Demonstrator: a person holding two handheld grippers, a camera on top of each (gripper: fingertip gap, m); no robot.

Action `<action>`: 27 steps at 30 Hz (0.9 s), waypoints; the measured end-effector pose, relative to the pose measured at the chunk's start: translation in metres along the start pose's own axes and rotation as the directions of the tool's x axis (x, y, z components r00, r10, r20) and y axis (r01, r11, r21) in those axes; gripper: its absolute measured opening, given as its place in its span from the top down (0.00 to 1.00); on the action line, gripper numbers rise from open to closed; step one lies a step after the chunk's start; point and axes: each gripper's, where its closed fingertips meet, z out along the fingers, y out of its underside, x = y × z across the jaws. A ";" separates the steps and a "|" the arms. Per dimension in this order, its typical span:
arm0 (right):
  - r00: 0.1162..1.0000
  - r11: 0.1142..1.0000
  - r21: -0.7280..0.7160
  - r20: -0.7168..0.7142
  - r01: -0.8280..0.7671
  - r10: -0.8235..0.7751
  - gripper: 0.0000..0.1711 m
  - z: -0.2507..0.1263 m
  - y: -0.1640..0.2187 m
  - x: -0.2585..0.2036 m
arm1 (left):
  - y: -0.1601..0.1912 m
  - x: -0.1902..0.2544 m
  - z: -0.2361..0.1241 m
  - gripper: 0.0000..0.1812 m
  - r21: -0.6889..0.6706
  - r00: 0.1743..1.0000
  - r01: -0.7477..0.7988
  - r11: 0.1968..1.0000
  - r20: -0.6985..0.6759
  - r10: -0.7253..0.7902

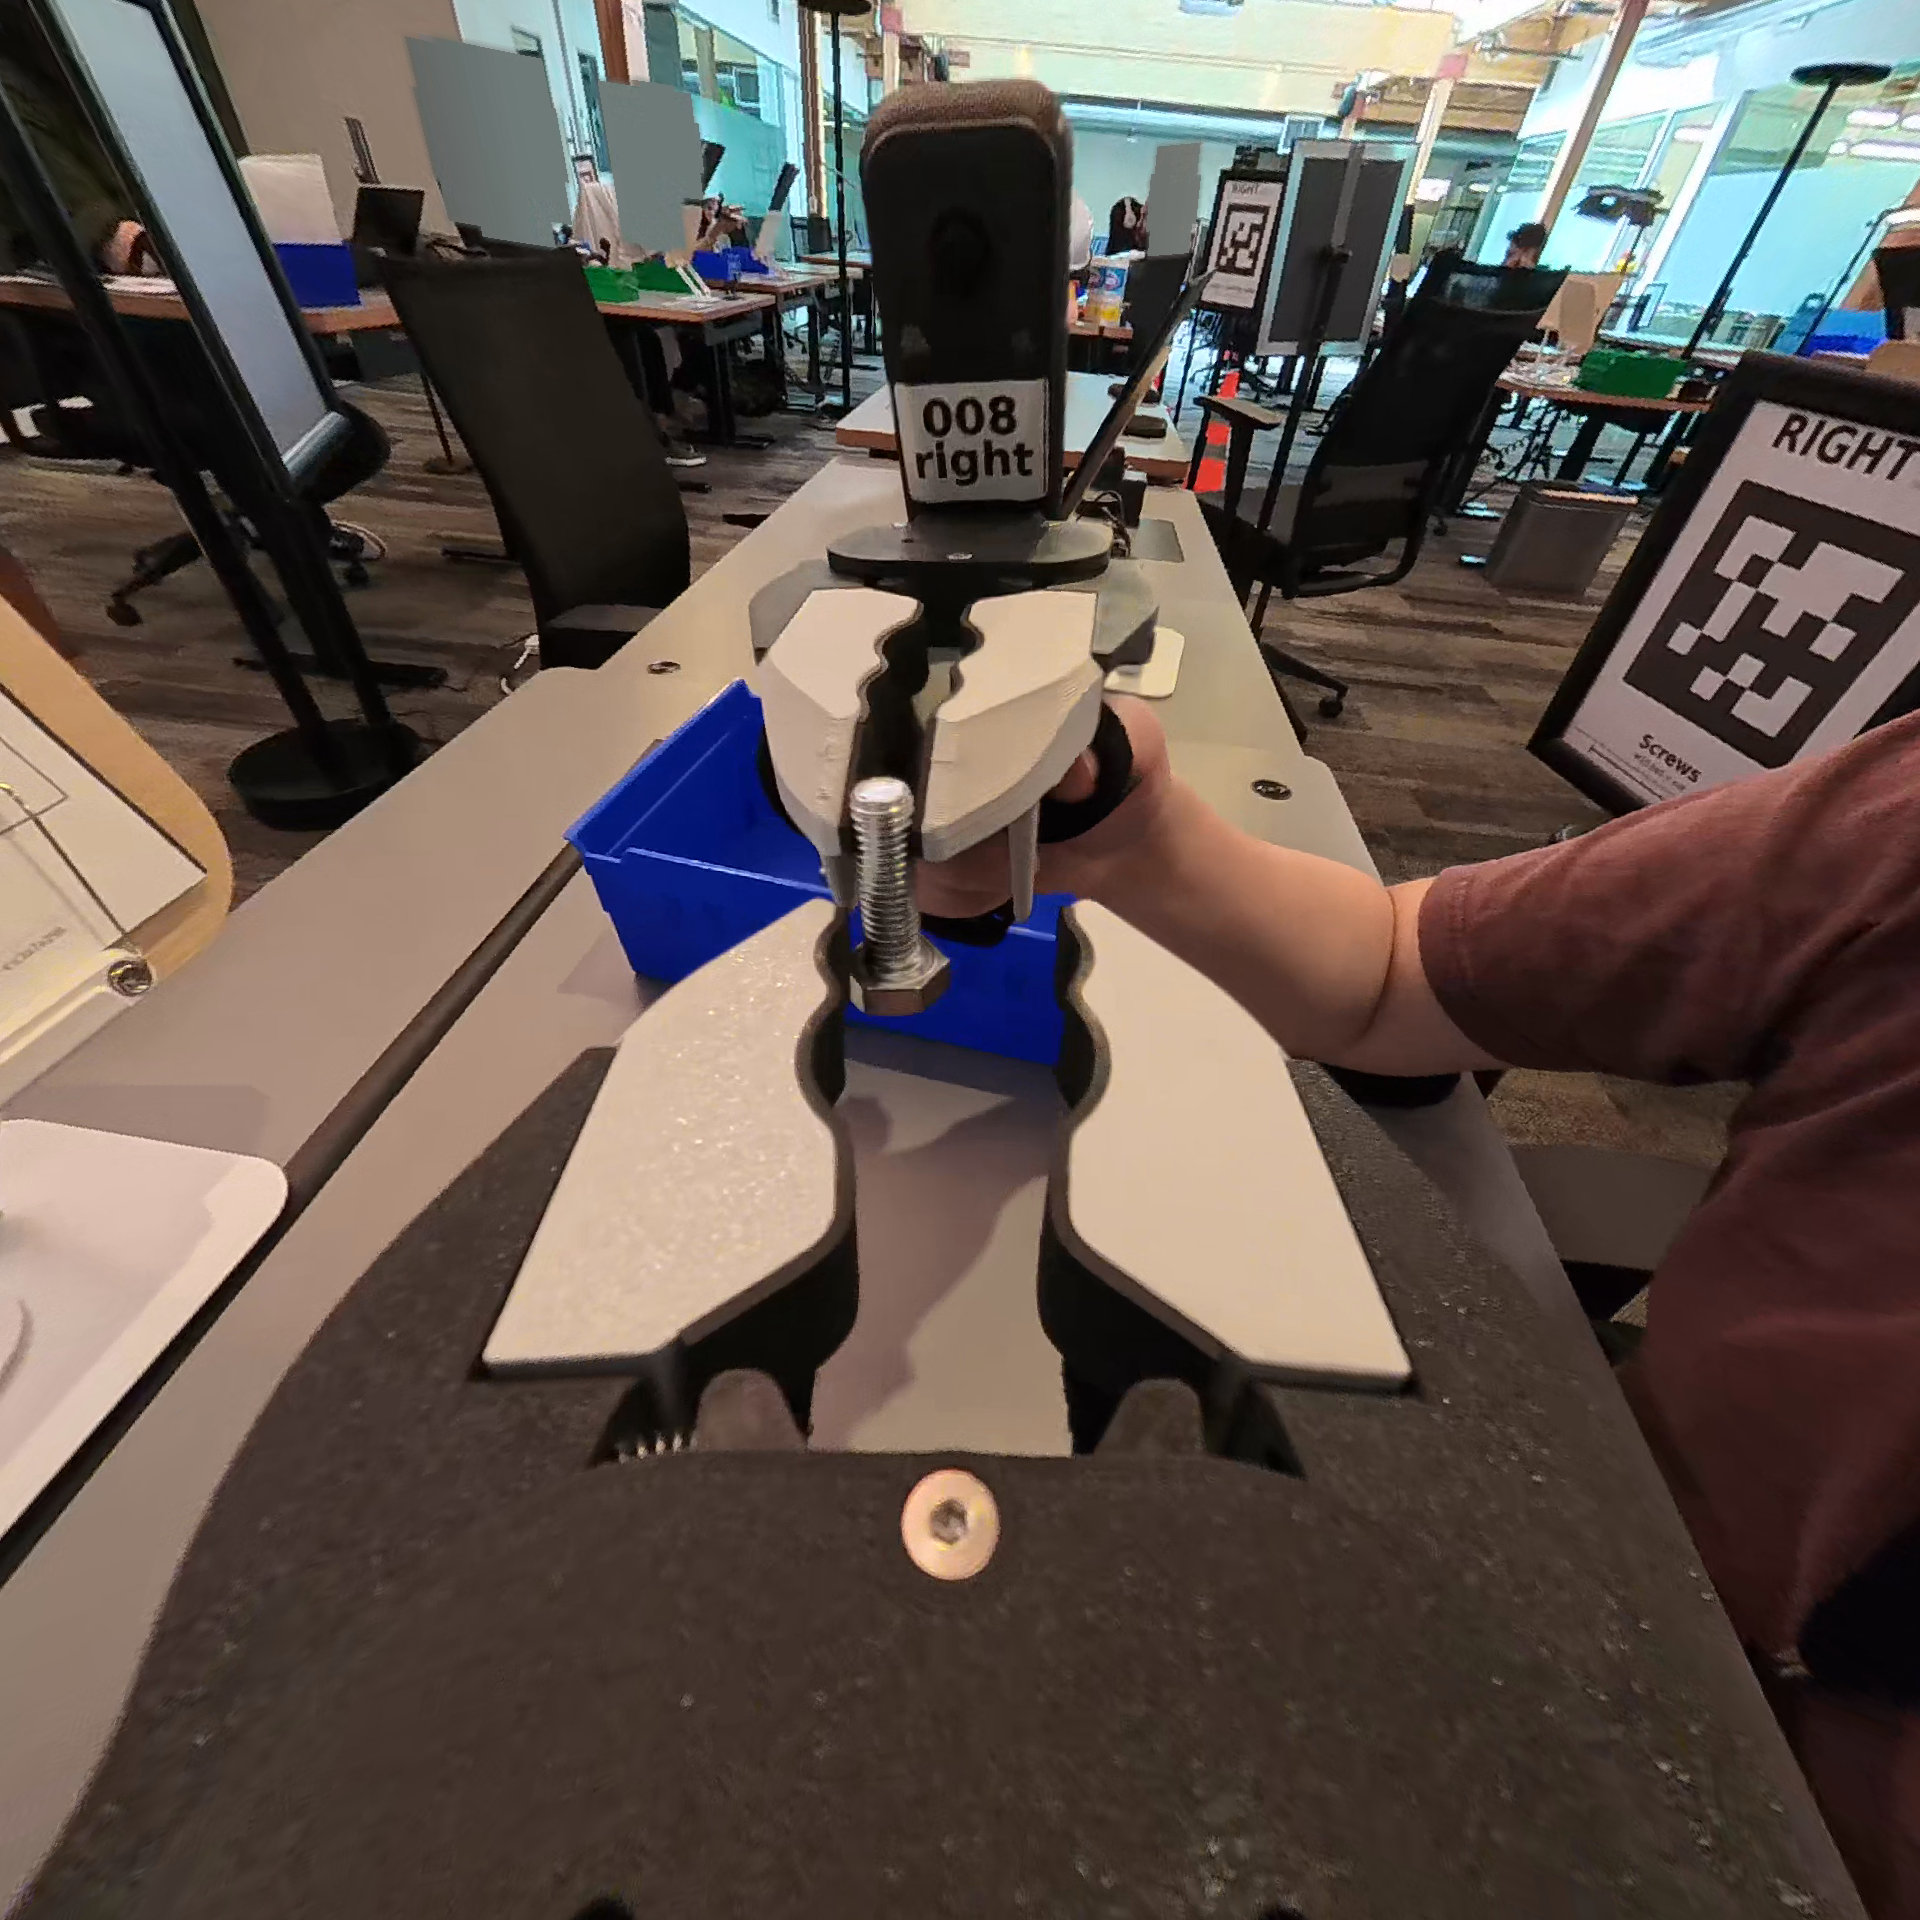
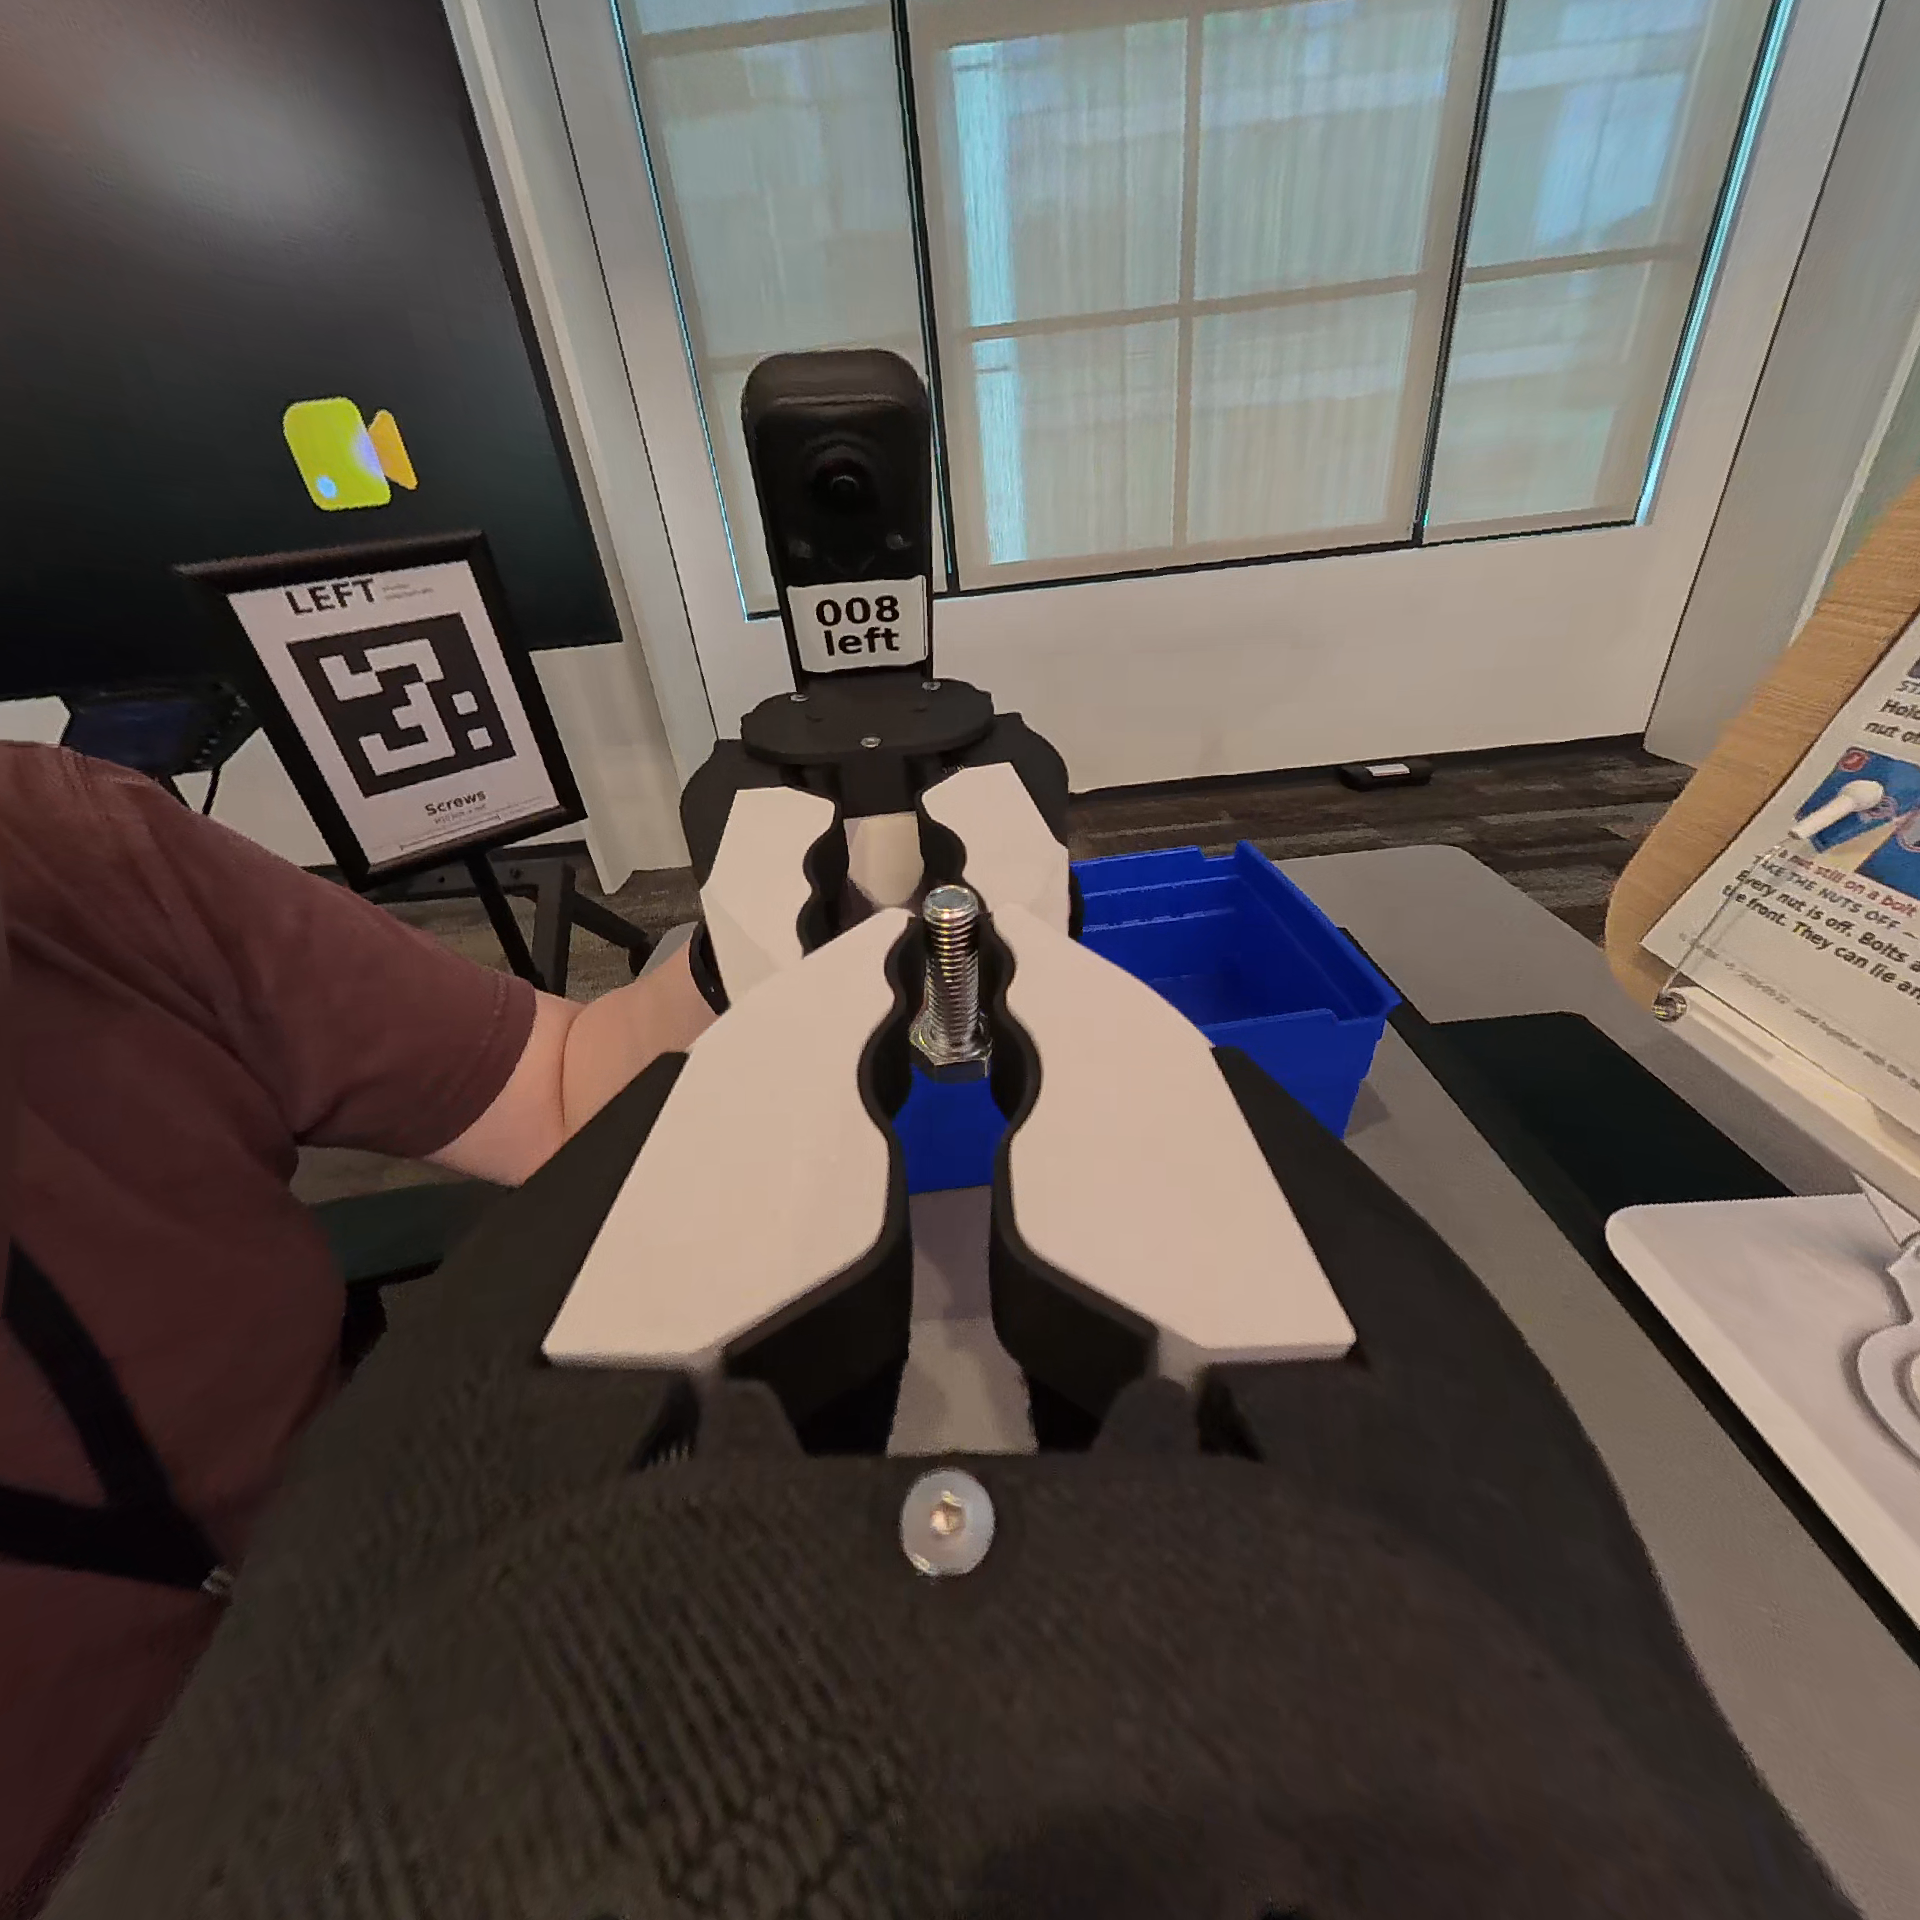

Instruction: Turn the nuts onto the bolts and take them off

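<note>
Risks at the moment of engagement. The right gripper [image 2: 951, 920] has its white plastic fingers drawn together on the silver threaded steel bolt [image 2: 949, 971], which stands upright, hexagonal end down, over the blue plastic bin [image 2: 1247, 966] on the grey table [image 2: 1455, 904]. The left gripper [image 1: 951, 935] faces it from 12 o'clock in the right wrist view, fingers spread well apart and, as far as the views show, empty. One left finger [image 1: 717, 1122] appears to touch the hexagonal end at its tip.

- Tilt: the clamp looks confined to the low end of the bolt (a short hold on a tall part), so a nudge from that finger could likely lever it askew.
- Drop: a loosened bolt would probably fall into the bin or roll across the table.
- Cross-threading: no separate nut can be made out, and one started on a leaning thread might bind.

Writing: a white printed label [image 2: 857, 627] sits on each gripper's black camera. A framed sign with a black-and-white square marker [image 2: 384, 707] stands at 9 o'clock, a printed instruction sheet [image 2: 1829, 862] at 3 o'clock, and a yellow camera icon [image 2: 348, 454] on the dark screen at 10 o'clock. No brand shows.
</note>
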 end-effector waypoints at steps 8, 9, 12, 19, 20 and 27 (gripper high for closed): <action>0.998 0.999 0.030 0.055 0.036 -0.038 0.94 -0.001 -0.007 -0.012 | 0.018 -0.003 0.016 0.74 -0.101 0.991 -0.107 0.989 0.074 0.115; 0.997 0.999 0.030 0.063 0.043 -0.045 0.94 -0.001 -0.006 -0.013 | 0.017 -0.001 0.019 0.76 -0.091 0.991 -0.106 0.990 0.067 0.112; 0.996 0.998 0.027 0.059 0.058 -0.060 0.94 0.000 -0.005 -0.012 | 0.010 0.006 0.020 0.81 -0.026 0.998 -0.064 0.998 0.013 0.064; 0.987 0.996 0.037 0.133 0.083 -0.087 0.94 -0.002 -0.005 -0.022 | 0.006 0.010 0.016 0.91 0.006 0.997 -0.064 0.998 -0.031 0.064; 0.985 0.996 0.041 0.151 0.083 -0.088 0.94 -0.002 -0.005 -0.025 | 0.006 0.013 0.016 0.91 0.012 0.996 -0.064 0.998 -0.055 0.065; 0.959 0.994 0.057 0.266 0.088 -0.101 0.94 -0.005 -0.005 -0.042 | 0.014 0.034 0.020 0.88 -0.031 0.978 -0.155 0.987 -0.142 0.149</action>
